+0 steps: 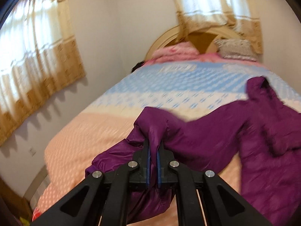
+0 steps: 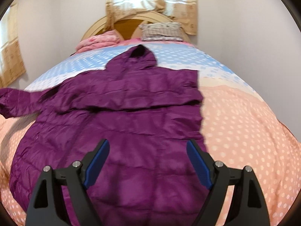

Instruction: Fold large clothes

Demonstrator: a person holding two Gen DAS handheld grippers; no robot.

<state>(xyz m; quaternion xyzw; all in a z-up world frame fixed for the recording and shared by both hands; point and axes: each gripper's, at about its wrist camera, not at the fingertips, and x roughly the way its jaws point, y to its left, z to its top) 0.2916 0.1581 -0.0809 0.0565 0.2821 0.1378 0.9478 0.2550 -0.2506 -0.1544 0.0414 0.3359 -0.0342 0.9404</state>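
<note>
Purple quilted hooded jacket [image 2: 120, 116] sleeve [image 1: 156, 124] pinched by left gripper [image 1: 153, 146], likely folding inward across bed [image 2: 244, 124]; right gripper [image 2: 147, 148] spread, empty.

One purple jacket [image 2: 131, 131], one bed [image 2: 244, 122], two pillows (one pink [image 2: 99, 40], one checked [image 2: 161, 31]), two curtains [image 1: 37, 60].

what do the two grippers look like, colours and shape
Both match. The left gripper and the right gripper have matte black angular linkage arms with triangular cut-outs and round silver pivot pins. Each finger carries a blue pad, ribbed on the right gripper. No cables, markings or sleeves show.
</note>
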